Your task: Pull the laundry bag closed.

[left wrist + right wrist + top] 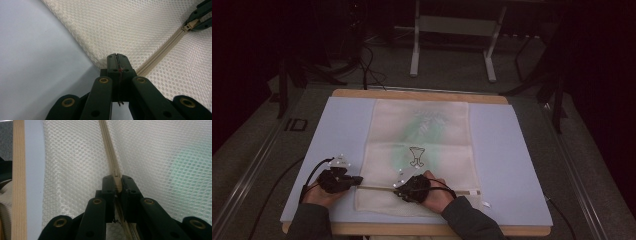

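Note:
A cream mesh bag (pixel 419 150) lies flat on the pale blue mat (pixel 342 130). Its beige zipper (pixel 462 191) runs across near the front edge. My left gripper (pixel 360 181) is shut on the bag's left edge, at the zipper's end (pixel 117 57). My right gripper (pixel 396 188) points left along the zipper, shut on the zipper pull (pixel 117 183). In the left gripper view the right gripper (pixel 193 23) holds the pull (pixel 189 25) at the top right. Something green (pixel 424 125) shows faintly through the mesh.
The mat lies on a wooden board (pixel 417 94) whose edge shows at the back and front (pixel 18 177). A small white scrap (pixel 486 203) lies right of the bag. Metal stand legs (pixel 414 60) stand on the floor beyond.

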A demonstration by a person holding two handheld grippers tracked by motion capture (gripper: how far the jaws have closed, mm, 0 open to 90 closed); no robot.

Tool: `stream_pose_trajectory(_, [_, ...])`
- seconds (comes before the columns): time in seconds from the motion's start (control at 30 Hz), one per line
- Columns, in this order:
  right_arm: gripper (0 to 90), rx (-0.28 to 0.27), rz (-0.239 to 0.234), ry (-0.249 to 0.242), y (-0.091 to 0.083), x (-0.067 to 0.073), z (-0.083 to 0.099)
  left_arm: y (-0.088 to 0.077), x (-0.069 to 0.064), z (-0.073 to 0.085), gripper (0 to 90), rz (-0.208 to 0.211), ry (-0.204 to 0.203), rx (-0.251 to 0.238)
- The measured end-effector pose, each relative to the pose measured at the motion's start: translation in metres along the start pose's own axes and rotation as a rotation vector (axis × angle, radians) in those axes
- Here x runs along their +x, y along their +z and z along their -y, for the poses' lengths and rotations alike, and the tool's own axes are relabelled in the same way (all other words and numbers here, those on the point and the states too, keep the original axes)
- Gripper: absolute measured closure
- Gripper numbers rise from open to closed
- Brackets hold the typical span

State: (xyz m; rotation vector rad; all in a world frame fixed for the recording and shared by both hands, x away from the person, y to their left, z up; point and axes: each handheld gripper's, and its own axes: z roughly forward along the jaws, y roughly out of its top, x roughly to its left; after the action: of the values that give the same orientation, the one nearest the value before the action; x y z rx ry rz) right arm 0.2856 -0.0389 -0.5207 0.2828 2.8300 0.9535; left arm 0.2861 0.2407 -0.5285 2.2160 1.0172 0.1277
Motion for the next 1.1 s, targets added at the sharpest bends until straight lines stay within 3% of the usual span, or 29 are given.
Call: stream_pose_trajectory(1.1, [82.3, 0.007, 0.013, 0.010, -0.010, -0.001, 0.011, 0.000, 0.000, 0.000, 89.7, 0.001, -0.003, 0.000])
